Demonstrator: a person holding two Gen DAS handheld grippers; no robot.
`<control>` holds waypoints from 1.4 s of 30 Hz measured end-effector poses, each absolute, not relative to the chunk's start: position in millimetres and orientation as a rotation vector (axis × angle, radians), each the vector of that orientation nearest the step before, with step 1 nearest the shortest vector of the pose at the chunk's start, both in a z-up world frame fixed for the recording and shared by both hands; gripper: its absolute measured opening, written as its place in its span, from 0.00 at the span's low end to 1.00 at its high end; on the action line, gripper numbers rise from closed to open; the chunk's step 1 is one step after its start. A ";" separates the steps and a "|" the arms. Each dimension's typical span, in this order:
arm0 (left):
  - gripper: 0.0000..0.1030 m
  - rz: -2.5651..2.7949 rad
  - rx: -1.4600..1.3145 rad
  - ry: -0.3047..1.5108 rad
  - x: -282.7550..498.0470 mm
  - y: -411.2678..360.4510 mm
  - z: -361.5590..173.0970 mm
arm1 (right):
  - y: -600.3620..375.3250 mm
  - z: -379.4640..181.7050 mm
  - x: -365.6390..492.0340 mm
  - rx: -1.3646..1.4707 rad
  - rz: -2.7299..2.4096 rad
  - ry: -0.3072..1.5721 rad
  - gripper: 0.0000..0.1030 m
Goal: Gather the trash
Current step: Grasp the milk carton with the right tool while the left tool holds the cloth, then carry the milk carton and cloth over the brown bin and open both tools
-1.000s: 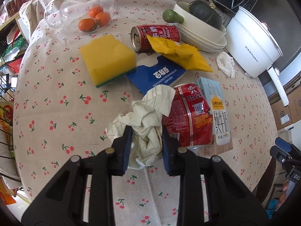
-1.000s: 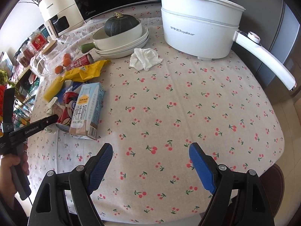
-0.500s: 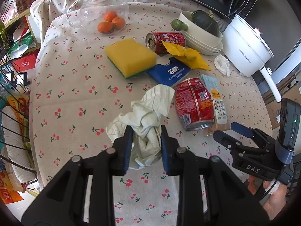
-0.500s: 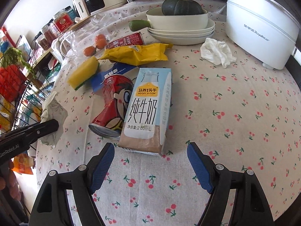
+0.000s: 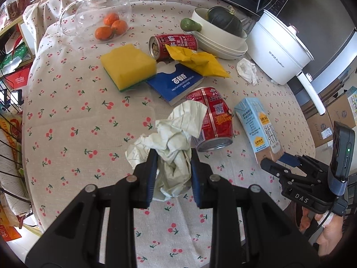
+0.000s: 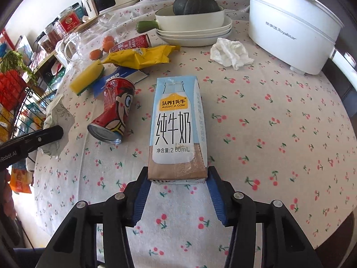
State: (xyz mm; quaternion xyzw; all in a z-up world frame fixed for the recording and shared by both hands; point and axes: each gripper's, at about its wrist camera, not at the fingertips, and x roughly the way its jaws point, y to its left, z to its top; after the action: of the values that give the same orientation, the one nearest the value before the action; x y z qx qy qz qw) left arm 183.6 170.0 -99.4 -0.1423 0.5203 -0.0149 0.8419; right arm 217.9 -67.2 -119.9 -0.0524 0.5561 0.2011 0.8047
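My left gripper is shut on a crumpled cream paper wad and holds it above the cherry-print tablecloth. The wad also shows at the left of the right wrist view. My right gripper is open, its blue pads on either side of the near end of a light-blue milk carton that lies flat. The carton also shows in the left wrist view. A crushed red can lies left of the carton.
Farther back lie a blue card packet, a yellow wrapper, a second red can, a yellow sponge and a white tissue. Stacked bowls with a squash, a white cooker and a glass pot of oranges stand behind.
My left gripper has lifted and pulled back with the paper wad. My right gripper has moved left and forward to the milk carton, and its jaws now straddle the carton's near end.
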 end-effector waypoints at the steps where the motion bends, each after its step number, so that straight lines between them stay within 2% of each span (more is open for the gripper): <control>1: 0.29 -0.038 -0.302 1.099 183.6 166.9 -98.9 | -75.2 -120.1 215.7 -0.111 0.418 1.207 0.50; 4: 0.29 -0.058 -0.298 1.098 182.7 157.7 -97.4 | -91.9 -121.8 211.6 -0.104 0.402 1.240 0.53; 5: 0.29 -0.064 -0.294 1.098 182.3 154.9 -97.3 | -95.6 -121.6 211.5 -0.101 0.396 1.241 0.57; 6: 0.29 -0.069 -0.291 1.100 181.5 152.2 -97.4 | -100.9 -120.1 211.6 -0.095 0.385 1.233 0.68; 7: 0.29 -0.073 -0.288 1.101 180.6 150.1 -97.5 | -103.1 -118.2 212.8 -0.086 0.380 1.219 0.73; 8: 0.29 -0.076 -0.284 1.102 180.0 148.2 -97.5 | -104.1 -116.5 214.9 -0.075 0.383 1.208 0.73; 15: 0.29 -0.072 -0.276 1.100 178.8 145.7 -96.5 | -82.1 -120.8 231.7 -0.040 0.406 1.180 0.71; 20: 0.29 -0.068 -0.291 1.105 180.0 146.3 -98.1 | -73.3 -128.4 240.1 -0.048 0.398 1.178 0.59; 21: 0.29 -0.070 -0.292 1.105 180.4 145.4 -98.0 | -74.2 -129.5 241.2 -0.051 0.392 1.177 0.52; 32: 0.29 -0.132 -0.271 1.085 183.6 110.7 -88.3 | -127.2 -88.2 223.4 -0.039 0.348 1.116 0.51; 42: 0.29 -0.296 -0.206 1.078 178.8 25.6 -78.9 | -237.7 -58.1 182.4 0.052 0.242 1.092 0.51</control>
State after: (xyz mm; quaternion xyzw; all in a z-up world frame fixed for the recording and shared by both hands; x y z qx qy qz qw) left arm 178.8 25.6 -78.9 -0.0975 0.5105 -0.1404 0.8427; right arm 182.4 -237.7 -58.1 0.0246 0.5181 0.1147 0.8472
